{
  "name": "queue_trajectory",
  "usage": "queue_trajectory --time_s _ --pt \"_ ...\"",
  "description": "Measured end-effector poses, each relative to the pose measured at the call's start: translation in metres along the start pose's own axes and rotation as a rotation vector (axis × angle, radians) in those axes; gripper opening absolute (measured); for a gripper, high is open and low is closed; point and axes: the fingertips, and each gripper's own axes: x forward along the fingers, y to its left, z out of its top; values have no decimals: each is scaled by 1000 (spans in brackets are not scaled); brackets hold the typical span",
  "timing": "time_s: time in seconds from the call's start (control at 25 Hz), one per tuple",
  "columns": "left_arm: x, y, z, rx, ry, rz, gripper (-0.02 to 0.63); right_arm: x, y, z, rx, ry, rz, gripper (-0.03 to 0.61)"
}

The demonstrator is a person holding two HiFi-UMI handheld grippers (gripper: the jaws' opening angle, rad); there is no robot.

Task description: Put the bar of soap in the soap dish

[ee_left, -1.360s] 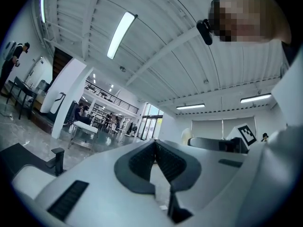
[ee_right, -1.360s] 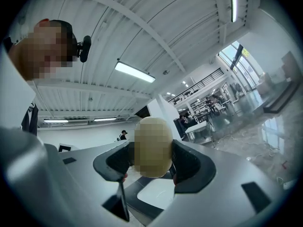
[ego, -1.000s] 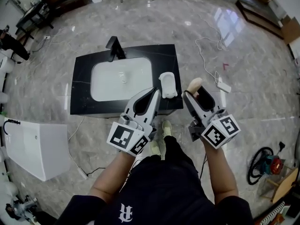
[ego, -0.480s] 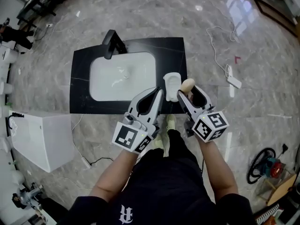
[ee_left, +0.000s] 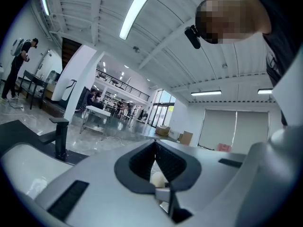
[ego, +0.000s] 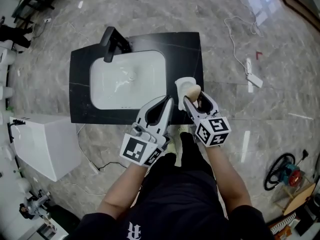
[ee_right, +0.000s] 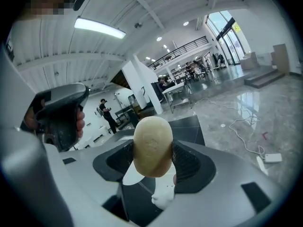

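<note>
Gripping the bar of soap across its narrow sides, the right tool presses both jaws on it, over the white soap dish on the black bench. The soap looks like a stiff, light, smooth oval that could slip, so this mid-body hold seems sound. The dish's visible part holds nothing; the washbasin shows only its drain. The left tool hangs beside, jaws together, empty

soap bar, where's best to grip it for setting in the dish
Likely across its narrow middle from the near end, as the right gripper holds the soap bar: it is oval, so its far end sticks out free toward the soap dish.
</note>
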Motion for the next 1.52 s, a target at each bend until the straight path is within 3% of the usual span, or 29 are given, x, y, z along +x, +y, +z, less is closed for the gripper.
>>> queue_trajectory --time_s 0.76,1.2,1.52 --pt "14 30 -36 -33 75 27 8 52 -36 -65 -102 162 -157 258" --pt "11 34 -35 -36 73 42 6 55 -38 -70 -133 224 -223 258" --pt "7 30 -32 -25 67 42 8 54 -33 -59 -95 205 -194 258"
